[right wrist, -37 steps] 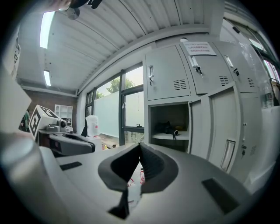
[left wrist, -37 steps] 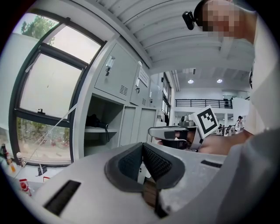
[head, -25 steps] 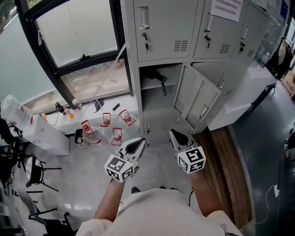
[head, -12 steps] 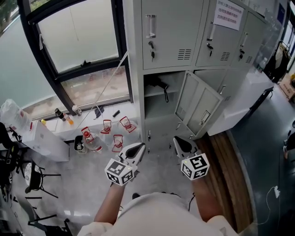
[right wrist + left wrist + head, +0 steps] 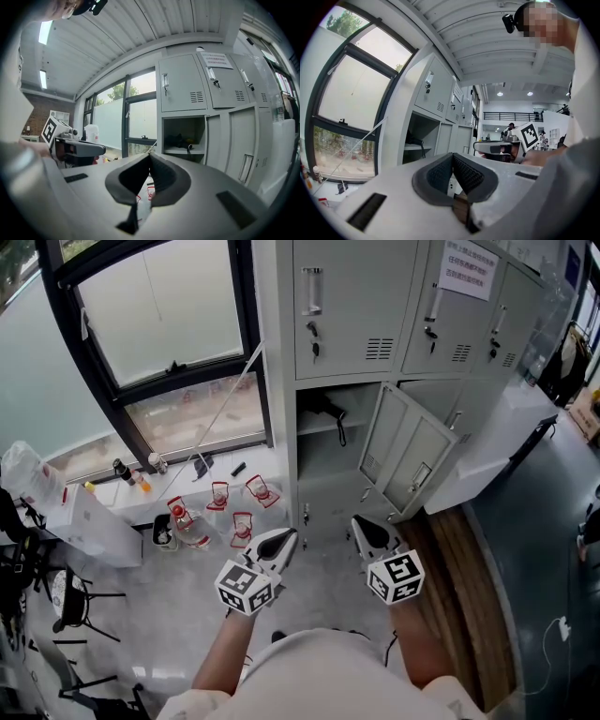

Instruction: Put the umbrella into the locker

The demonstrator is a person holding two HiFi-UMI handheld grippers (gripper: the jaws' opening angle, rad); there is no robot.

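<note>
A black folded umbrella [image 5: 322, 408] lies on the shelf inside the open grey locker compartment [image 5: 310, 463], its curved handle hanging over the shelf edge. The locker door [image 5: 405, 454] stands swung out to the right. My left gripper [image 5: 281, 542] and right gripper [image 5: 365, 532] hover side by side in front of the locker, well short of it. Both are shut with nothing between the pads. The left gripper view shows the umbrella [image 5: 412, 138] beyond the shut left gripper [image 5: 452, 157]. In the right gripper view the umbrella [image 5: 179, 139] sits past the shut right gripper [image 5: 149, 157].
Left of the lockers is a large window [image 5: 159, 324] with bottles [image 5: 127, 470] on its sill. Red-and-white items [image 5: 234, 507] and a bottle [image 5: 183, 518] stand on the floor there. A white box [image 5: 89, 521] and chairs [image 5: 66, 592] are at the left, a white counter [image 5: 487, 437] at the right.
The head camera has shifted a little, so the lockers sit slightly further right in the picture. Both grippers stay shut and empty, close to where they were.
</note>
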